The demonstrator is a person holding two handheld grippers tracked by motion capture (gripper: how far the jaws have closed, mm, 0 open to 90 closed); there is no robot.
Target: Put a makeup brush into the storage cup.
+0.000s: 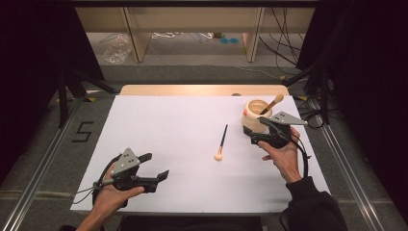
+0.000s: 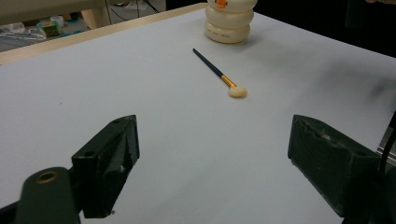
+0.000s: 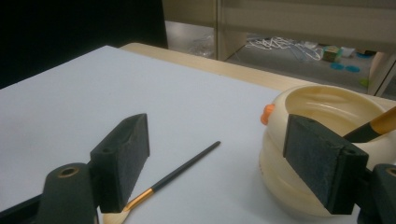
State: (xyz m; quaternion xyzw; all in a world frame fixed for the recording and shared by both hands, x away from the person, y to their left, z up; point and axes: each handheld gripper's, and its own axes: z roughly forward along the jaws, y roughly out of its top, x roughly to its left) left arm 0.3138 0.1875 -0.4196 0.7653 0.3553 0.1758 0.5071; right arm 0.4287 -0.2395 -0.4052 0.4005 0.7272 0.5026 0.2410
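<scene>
Brush (image 1: 222, 142) with a dark handle and pale bristle head lies flat near the middle of the white table (image 1: 159, 130), bristles toward us, well apart from our left gripper (image 1: 156, 166), whose jaws stand wide with nothing between them at the near left. Our right gripper (image 1: 262, 129) hangs just beside the cream ribbed pot (image 1: 253, 115) at the far right, jaws spread wide and holding nothing, one jaw in front of the pot's wall. We note a second brush (image 1: 272, 104) leaning inside that pot, its tan head poking over the rim.
</scene>
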